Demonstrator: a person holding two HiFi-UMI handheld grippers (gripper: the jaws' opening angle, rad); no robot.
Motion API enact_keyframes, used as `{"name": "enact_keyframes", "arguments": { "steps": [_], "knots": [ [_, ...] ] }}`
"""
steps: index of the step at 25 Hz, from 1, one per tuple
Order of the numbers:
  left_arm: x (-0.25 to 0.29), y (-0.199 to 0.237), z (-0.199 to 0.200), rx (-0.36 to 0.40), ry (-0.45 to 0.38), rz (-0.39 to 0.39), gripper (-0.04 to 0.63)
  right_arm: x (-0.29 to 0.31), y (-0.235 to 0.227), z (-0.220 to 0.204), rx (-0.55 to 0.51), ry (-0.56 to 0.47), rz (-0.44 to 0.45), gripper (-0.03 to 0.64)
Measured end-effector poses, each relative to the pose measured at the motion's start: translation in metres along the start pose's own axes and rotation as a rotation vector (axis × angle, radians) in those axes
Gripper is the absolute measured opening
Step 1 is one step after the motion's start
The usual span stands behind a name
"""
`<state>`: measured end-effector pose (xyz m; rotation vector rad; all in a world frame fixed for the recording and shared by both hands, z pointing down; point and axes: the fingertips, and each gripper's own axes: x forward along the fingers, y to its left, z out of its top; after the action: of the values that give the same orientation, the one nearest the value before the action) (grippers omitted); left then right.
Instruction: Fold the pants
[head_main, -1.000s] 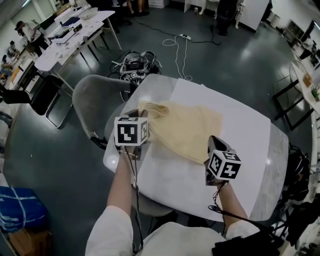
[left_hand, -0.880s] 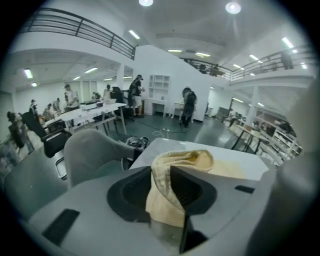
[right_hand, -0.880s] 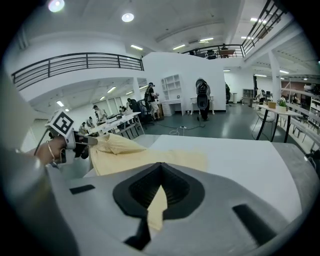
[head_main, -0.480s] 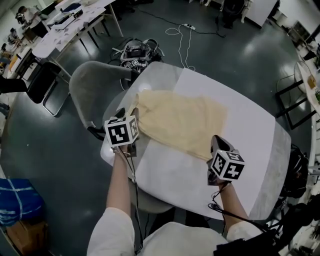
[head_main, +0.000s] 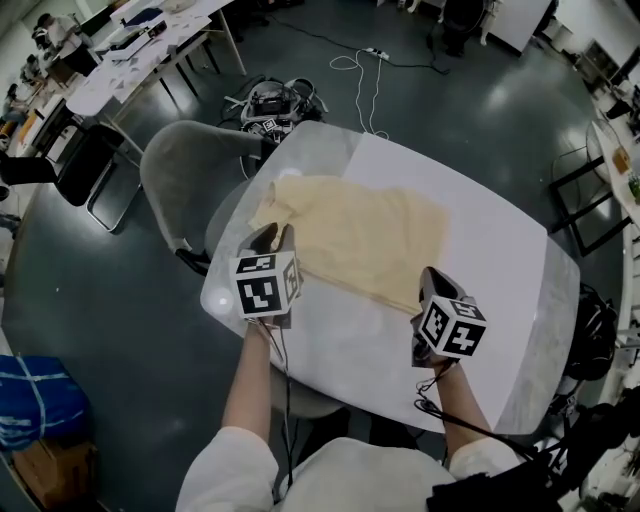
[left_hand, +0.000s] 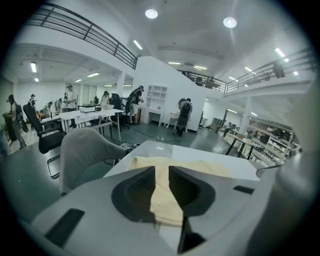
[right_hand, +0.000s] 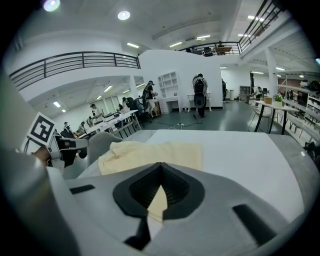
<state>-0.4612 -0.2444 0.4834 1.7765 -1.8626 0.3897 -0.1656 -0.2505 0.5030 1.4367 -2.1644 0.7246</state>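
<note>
Pants (head_main: 360, 240), between left fingers (left_hand: 136, 192) (closing), right fingers (right_hand: 176, 192) pinching

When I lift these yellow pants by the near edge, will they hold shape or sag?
Likely floppy: the pants lie flat with soft wrinkles, so they'd sag between grip points. Probably thin and light: the right claw closes almost fully on their corner. They should slide easily on the smooth table.

Two hand-held grippers, left (head_main: 275, 233), right (head_main: 428, 273); one pants (head_main: 360, 240); one table (head_main: 480, 310); one chair (head_main: 185, 190)
</note>
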Motion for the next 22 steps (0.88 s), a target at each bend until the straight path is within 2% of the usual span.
{"name": "enact_keyframes", "arguments": {
  "steps": [3, 6, 13, 22],
  "knots": [
    [-0.014, -0.024, -0.003, 0.016, -0.02, -0.04, 0.035, -0.01, -0.008, -0.005, 0.011, -0.003, -0.007, -0.008],
    [-0.024, -0.05, -0.011, 0.046, -0.031, -0.067, 0.015, -0.022, -0.016, -0.009, 0.021, -0.014, -0.009, -0.008],
    [-0.025, -0.137, -0.043, 0.087, 0.021, -0.163, 0.009, -0.057, -0.055, -0.017, 0.047, -0.034, -0.037, -0.008],
    [0.007, -0.254, -0.071, 0.184, 0.086, -0.254, 0.011, -0.097, -0.152, -0.033, 0.119, -0.048, -0.119, -0.008]
  ]
}}
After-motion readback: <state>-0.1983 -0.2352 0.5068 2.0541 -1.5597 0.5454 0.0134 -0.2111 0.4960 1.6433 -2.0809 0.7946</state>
